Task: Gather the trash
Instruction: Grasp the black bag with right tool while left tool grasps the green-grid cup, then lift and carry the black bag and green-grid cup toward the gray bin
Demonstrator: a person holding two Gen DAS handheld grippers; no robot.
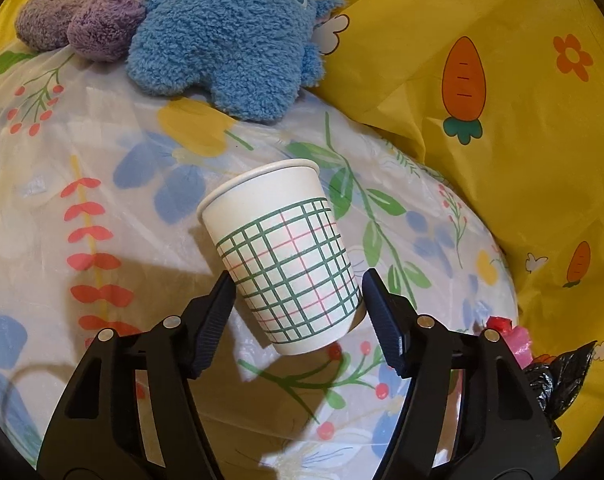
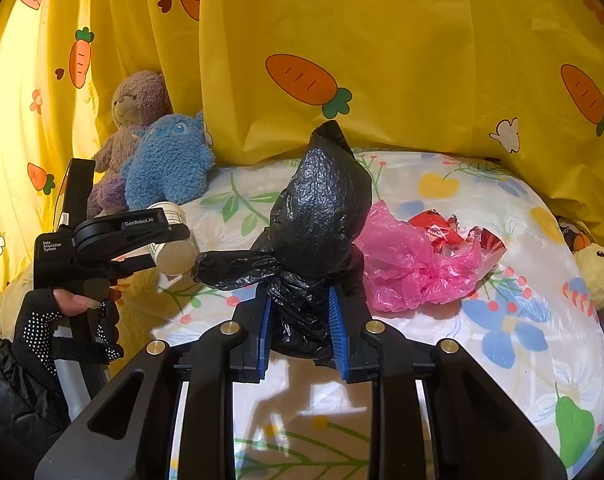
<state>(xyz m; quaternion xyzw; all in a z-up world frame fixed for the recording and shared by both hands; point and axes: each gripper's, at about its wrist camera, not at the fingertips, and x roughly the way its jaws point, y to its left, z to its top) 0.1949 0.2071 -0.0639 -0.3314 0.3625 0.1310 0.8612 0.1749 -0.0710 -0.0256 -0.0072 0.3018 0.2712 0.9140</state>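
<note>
My left gripper [image 1: 298,292] is shut on a white paper cup [image 1: 282,252] with a green and pink grid, held tilted above the floral tablecloth [image 1: 102,184]. The cup also shows in the right wrist view [image 2: 174,244], between the left gripper's fingers. My right gripper [image 2: 300,320] is shut on a black rubbish bag [image 2: 322,216], whose bulk stands up past the fingertips. A pink plastic bag [image 2: 410,268] and a red wrapper [image 2: 454,232] lie on the cloth just right of the black bag.
A blue plush toy [image 1: 230,40] and a purple-brown teddy [image 1: 86,24] sit at the back left. A yellow carrot-print curtain [image 2: 382,40] hangs behind the table. A yellow duck plush [image 2: 594,268] sits at the right edge.
</note>
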